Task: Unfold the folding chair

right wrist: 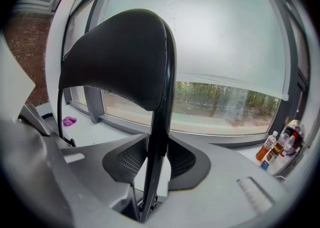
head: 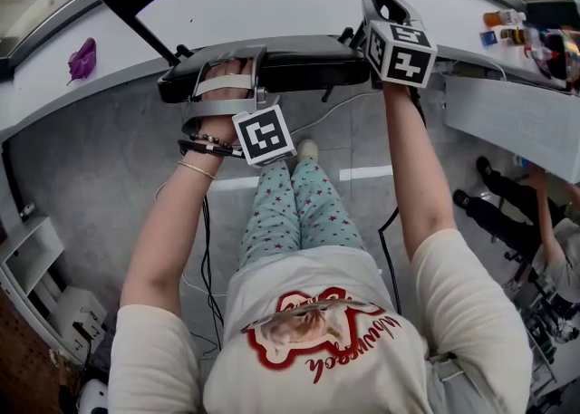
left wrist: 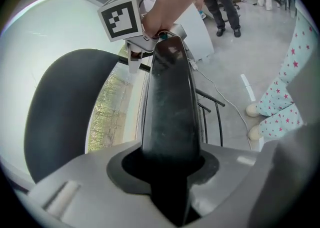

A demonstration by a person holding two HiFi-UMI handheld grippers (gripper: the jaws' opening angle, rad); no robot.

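Over the floor (head: 109,186) in front of me the folding chair (head: 299,68) hangs crosswise. My left gripper (head: 228,72) is clenched on the seat (left wrist: 170,102). Its long axis runs right toward my right gripper (head: 373,23), which grasps the thin frame under the backrest (right wrist: 115,57), on the far side.

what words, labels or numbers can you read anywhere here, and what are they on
No text can be read with confidence.
Shirt: red script print, upside down and warped, not legible.
Bottles: labels too small and blurred to read.
Left marker cube and right marker cube: black-and-white square patterns only, no letters or numbers.
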